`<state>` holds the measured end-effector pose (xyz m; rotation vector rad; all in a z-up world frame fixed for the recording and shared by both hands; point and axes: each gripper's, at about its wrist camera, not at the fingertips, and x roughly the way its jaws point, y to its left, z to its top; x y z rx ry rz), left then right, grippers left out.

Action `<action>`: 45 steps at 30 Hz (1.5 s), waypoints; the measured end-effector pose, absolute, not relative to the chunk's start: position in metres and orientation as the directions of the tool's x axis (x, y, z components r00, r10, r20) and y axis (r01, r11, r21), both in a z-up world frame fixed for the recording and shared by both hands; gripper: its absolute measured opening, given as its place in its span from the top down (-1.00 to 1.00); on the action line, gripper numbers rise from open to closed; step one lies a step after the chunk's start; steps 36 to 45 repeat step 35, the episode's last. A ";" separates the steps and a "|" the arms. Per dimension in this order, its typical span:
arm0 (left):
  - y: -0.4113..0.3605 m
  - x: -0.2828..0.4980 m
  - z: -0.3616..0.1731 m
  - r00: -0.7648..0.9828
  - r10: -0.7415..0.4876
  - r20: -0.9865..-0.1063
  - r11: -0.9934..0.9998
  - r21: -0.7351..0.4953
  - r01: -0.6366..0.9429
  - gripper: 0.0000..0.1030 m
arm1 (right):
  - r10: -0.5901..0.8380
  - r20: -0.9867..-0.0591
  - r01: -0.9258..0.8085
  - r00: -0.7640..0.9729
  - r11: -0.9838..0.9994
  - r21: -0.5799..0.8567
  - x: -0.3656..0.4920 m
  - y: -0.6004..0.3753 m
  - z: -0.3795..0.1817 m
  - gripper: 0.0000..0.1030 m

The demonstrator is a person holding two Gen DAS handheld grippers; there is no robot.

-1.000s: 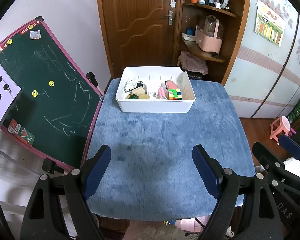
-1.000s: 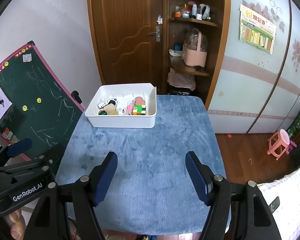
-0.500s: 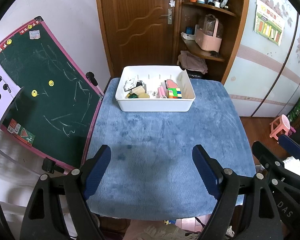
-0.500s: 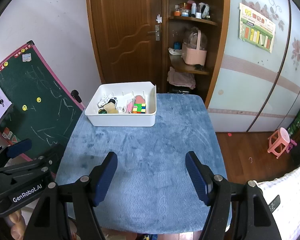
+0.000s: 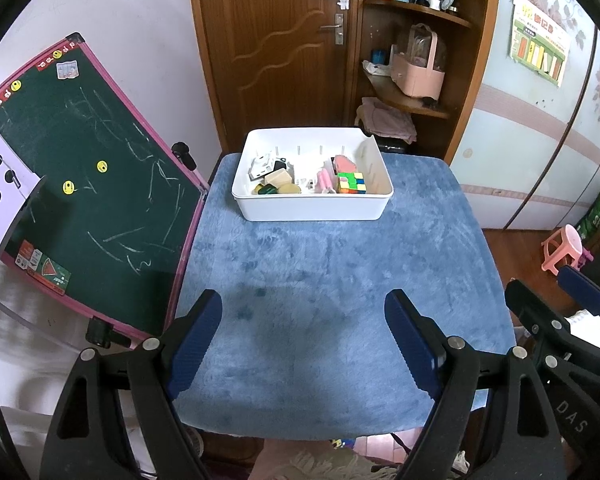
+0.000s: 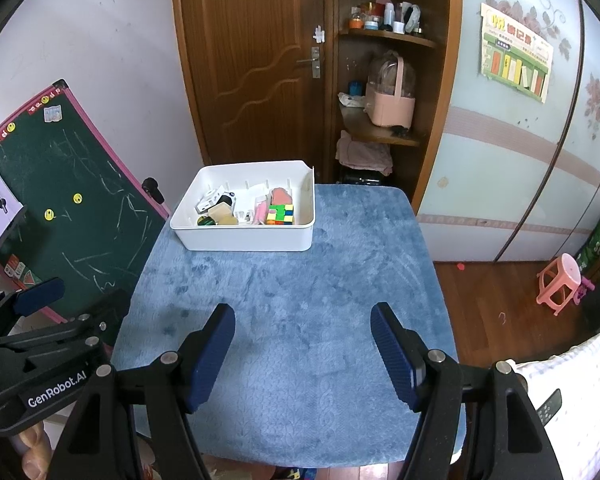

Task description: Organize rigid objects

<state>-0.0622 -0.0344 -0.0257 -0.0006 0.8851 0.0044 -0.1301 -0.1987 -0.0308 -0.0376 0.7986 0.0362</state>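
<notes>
At the far end of the blue bench [image 5: 340, 280] sits the white bin [image 5: 312, 208], cube [image 5: 351, 183] and small bits inside, probably all sorted. Left gripper [image 5: 304, 340] and right gripper [image 6: 302, 354] hover spread, empty, well short.

Black hand-held gripper [image 6: 302, 354] frames — ribbed blue pads [image 6: 214, 354], silver screws

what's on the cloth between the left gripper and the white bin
Nothing: in the left wrist view only bare blue cloth lies between the open left gripper and the white bin.
</notes>
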 end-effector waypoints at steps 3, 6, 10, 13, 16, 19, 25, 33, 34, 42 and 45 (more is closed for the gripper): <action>-0.034 -0.062 -0.025 0.633 0.003 -0.774 1.000 0.002 -0.003 -0.67 | 0.019 -0.716 -0.049 0.697 0.999 -0.021 -0.130 -0.200 -0.030 -0.38; -0.034 -0.061 -0.025 0.633 0.002 -0.774 1.000 0.002 -0.002 -0.67 | 0.019 -0.717 -0.049 0.697 0.999 -0.021 -0.129 -0.200 -0.030 -0.38; -0.034 -0.062 -0.026 0.631 0.003 -0.776 1.000 0.002 -0.001 -0.67 | 0.020 -0.718 -0.048 0.696 0.999 -0.019 -0.131 -0.201 -0.030 -0.38; -0.030 -0.063 -0.028 0.628 0.001 -0.778 1.000 0.003 0.001 -0.67 | 0.020 -0.718 -0.049 0.695 0.999 -0.019 -0.129 -0.200 -0.031 -0.38; -0.029 -0.064 -0.028 0.628 0.002 -0.778 1.000 0.003 0.001 -0.67 | 0.019 -0.720 -0.047 0.693 0.999 -0.018 -0.130 -0.198 -0.033 -0.38; -0.030 -0.064 -0.028 0.626 0.001 -0.780 1.000 0.003 0.003 -0.67 | 0.020 -0.720 -0.047 0.693 0.999 -0.018 -0.130 -0.199 -0.033 -0.38; -0.029 -0.062 -0.028 0.626 0.000 -0.780 1.000 0.003 0.004 -0.67 | 0.019 -0.721 -0.047 0.693 0.999 -0.018 -0.130 -0.199 -0.033 -0.38; -0.030 -0.060 -0.027 0.623 -0.002 -0.782 1.000 0.003 0.007 -0.67 | 0.020 -0.722 -0.047 0.692 0.999 -0.017 -0.129 -0.199 -0.032 -0.38; -0.028 -0.061 -0.028 0.622 -0.002 -0.783 1.000 0.004 0.008 -0.67 | 0.020 -0.722 -0.047 0.692 0.999 -0.017 -0.129 -0.199 -0.032 -0.38; -0.028 -0.059 -0.028 0.620 -0.002 -0.785 1.000 0.004 0.008 -0.67 | 0.020 -0.722 -0.047 0.691 0.999 -0.017 -0.129 -0.199 -0.032 -0.38; -0.028 -0.059 -0.028 0.620 -0.002 -0.785 1.000 0.004 0.008 -0.67 | 0.020 -0.722 -0.047 0.691 0.999 -0.017 -0.129 -0.199 -0.032 -0.38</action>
